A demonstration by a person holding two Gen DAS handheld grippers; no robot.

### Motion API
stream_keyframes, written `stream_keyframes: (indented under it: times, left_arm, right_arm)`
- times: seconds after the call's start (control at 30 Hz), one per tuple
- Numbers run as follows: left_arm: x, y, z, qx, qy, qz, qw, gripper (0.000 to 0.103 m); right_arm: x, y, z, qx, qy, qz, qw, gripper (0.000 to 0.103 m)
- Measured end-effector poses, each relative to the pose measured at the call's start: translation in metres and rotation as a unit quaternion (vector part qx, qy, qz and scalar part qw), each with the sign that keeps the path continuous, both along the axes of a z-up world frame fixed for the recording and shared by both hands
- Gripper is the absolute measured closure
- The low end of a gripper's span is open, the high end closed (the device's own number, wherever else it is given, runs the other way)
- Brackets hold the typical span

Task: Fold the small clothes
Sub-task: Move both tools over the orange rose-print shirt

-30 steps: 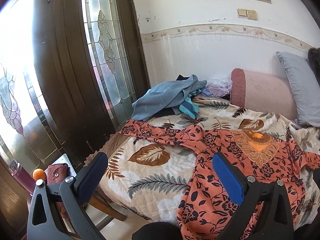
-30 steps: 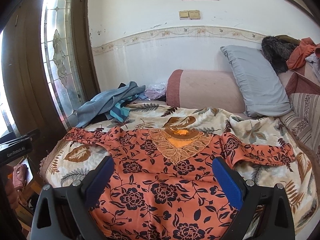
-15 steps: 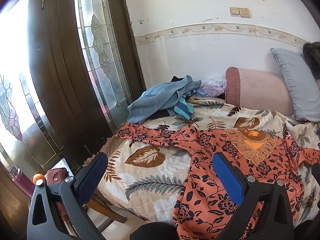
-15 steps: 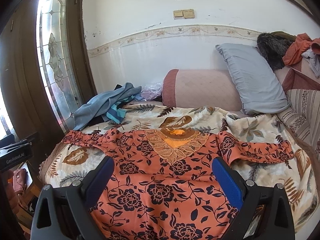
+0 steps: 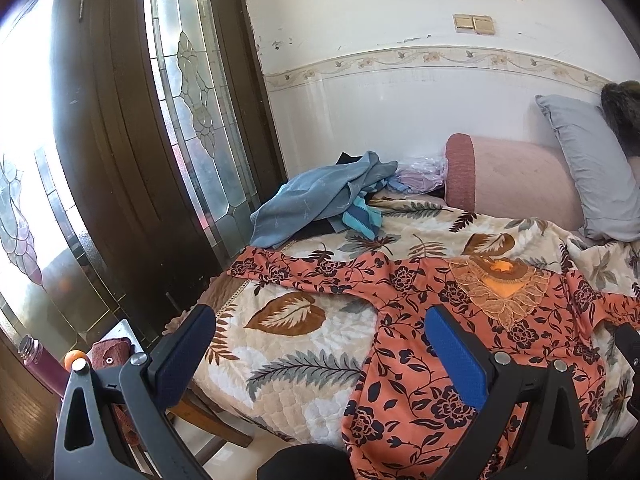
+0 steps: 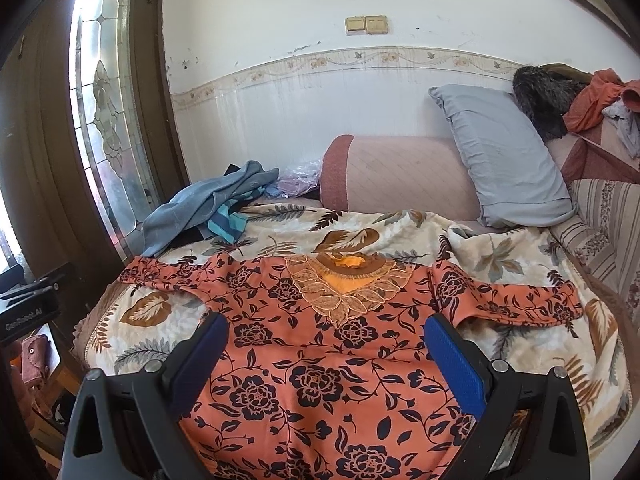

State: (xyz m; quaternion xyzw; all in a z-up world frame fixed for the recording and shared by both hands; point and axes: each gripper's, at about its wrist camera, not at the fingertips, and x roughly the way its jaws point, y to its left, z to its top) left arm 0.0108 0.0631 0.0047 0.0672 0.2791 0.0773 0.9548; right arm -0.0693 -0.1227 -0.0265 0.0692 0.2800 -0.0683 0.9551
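An orange dress printed with dark navy roses and vines lies face up, spread flat on the leaf-patterned blanket on the bed, both long sleeves stretched out sideways, a gold lace yoke at the neckline. The left gripper and right gripper hover above it, jaws wide apart, holding nothing

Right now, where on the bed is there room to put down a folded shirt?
The leaf-print blanket is bare below the orange dress's left sleeve, near the bed's corner. Another bare patch lies between the dress's collar and the pink bolster. The far corner is crowded with the blue clothes pile.
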Motion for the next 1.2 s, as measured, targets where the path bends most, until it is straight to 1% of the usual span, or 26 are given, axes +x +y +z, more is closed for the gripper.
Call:
stream_keyframes:
  times: [0.4, 1.2]
  left_arm:
    - [-0.002, -0.012, -0.006, 0.003, 0.009, -0.021, 0.9997, 0.000]
    - [-0.004, -0.041, -0.013, 0.021, 0.018, -0.049, 0.9984, 0.000]
  right_arm:
    - [0.009, 0.000, -0.004, -0.012, 0.029, -0.016, 0.999, 0.004]
    - [0.006, -0.021, -0.008, 0.001, 0.034, -0.038, 0.999, 0.004]
